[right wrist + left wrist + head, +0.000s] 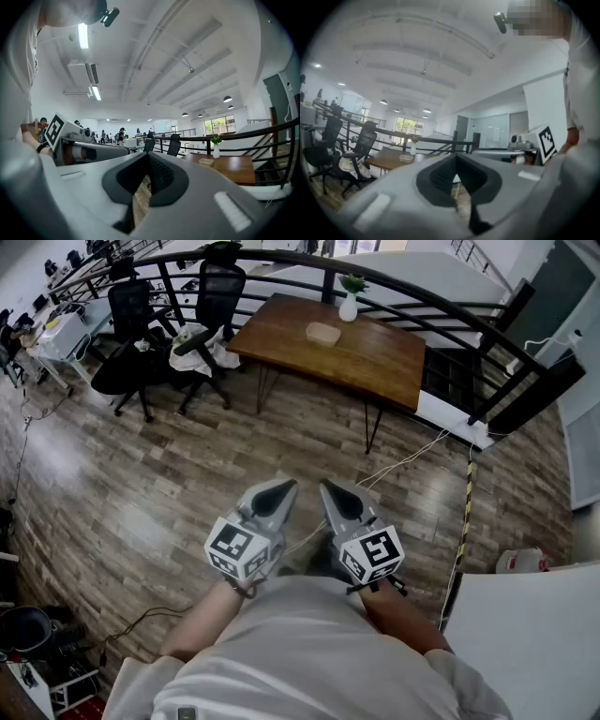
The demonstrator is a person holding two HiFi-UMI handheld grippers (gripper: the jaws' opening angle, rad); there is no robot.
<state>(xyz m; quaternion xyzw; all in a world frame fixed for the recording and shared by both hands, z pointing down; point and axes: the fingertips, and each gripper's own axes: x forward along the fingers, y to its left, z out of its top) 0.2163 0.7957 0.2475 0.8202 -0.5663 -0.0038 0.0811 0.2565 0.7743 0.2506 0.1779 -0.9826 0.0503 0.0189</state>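
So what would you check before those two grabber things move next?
1. Left gripper empty: ok, jaws together, nothing between them.
2. Right gripper empty: ok, jaws together, nothing held.
3. Grippers apart from each other: ok, floor shows between them.
4. Way ahead free of snags: not ok, a white cable lies across it.
5. Wooden table within reach: not ok, it stands well ahead.
6. Vase on it upright: ok.

Head view looks down; gripper views share table (361, 357).
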